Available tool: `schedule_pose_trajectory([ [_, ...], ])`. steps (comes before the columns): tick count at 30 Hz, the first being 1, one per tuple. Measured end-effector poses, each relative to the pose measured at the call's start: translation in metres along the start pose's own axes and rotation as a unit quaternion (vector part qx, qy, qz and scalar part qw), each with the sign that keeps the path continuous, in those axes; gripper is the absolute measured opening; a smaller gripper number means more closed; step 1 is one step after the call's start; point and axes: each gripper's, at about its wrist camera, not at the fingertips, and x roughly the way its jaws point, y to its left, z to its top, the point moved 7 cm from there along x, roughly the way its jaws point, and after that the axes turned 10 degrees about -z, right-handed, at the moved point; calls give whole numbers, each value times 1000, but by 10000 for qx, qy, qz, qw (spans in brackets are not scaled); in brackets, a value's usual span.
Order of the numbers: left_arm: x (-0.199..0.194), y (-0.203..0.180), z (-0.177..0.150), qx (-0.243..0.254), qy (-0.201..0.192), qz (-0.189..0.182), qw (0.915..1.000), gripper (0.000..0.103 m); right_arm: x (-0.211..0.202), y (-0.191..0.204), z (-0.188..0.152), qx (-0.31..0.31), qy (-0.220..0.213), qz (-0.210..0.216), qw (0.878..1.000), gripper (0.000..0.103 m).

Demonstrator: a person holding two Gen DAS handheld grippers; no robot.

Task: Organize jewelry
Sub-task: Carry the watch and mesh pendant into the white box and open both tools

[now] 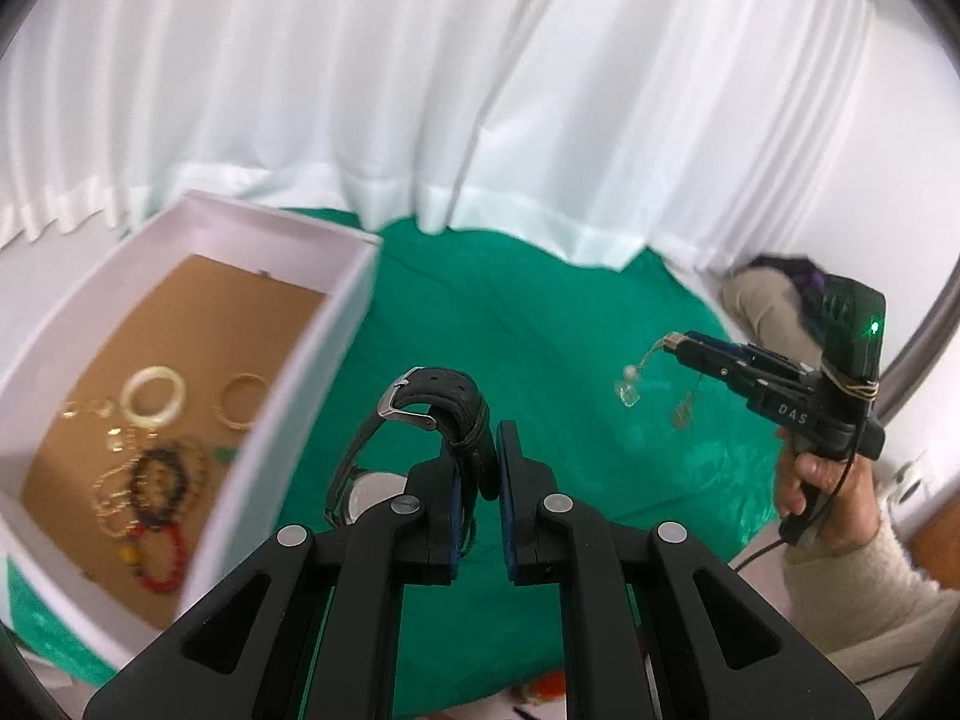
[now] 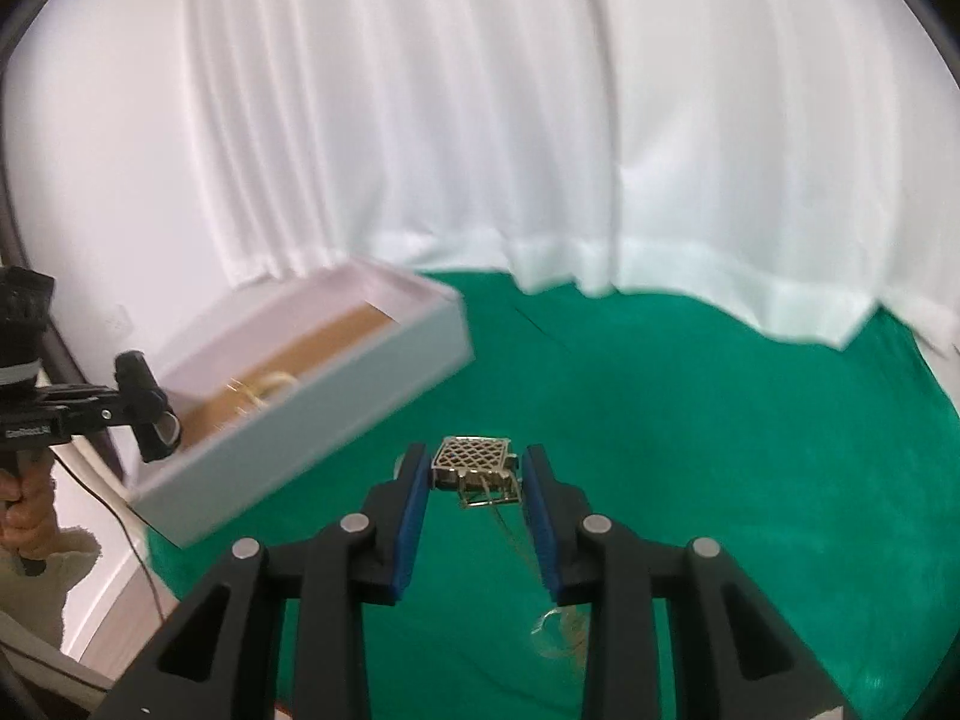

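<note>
Left wrist: fingers [image 1: 478, 468] pinching watch strap [image 1: 447, 405]; right fingers [image 2: 478, 468] pinching, prob., gold pendant [image 2: 474, 459], beside box edge [image 2: 312, 414].

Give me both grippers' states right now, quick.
Left gripper: shut on the black strap of a watch.
Right gripper: shut on a gold lattice pendant, with its chain dangling below.

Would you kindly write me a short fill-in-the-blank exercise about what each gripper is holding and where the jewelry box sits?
1. The left gripper is shut on the black strap of a ____.
2. The right gripper holds a gold lattice pendant whose ____ hangs down below it.
3. The white box sits on a ____ cloth.
4. Inside the box, the red bead bracelet lies ____ to the camera than the cream bangle.

Missing words: watch; chain; green; nearer
</note>
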Motion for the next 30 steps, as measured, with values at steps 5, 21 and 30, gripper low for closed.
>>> schedule_pose_trajectory([
  [5, -46, 51, 23, -532, -203, 191, 9982, 9, 6, 52, 54, -283, -203, 519, 9980, 32],
  [21, -55, 259, -7, -1878, 47, 1659, 9681, 9, 143, 257, 113, -902, 604, 1893, 9759, 32],
  [30, -26, 313, -50, -2169, 397, 2364, 9463, 31, 246, 323, 24, -1549, 1922, 1633, 9552, 33],
])
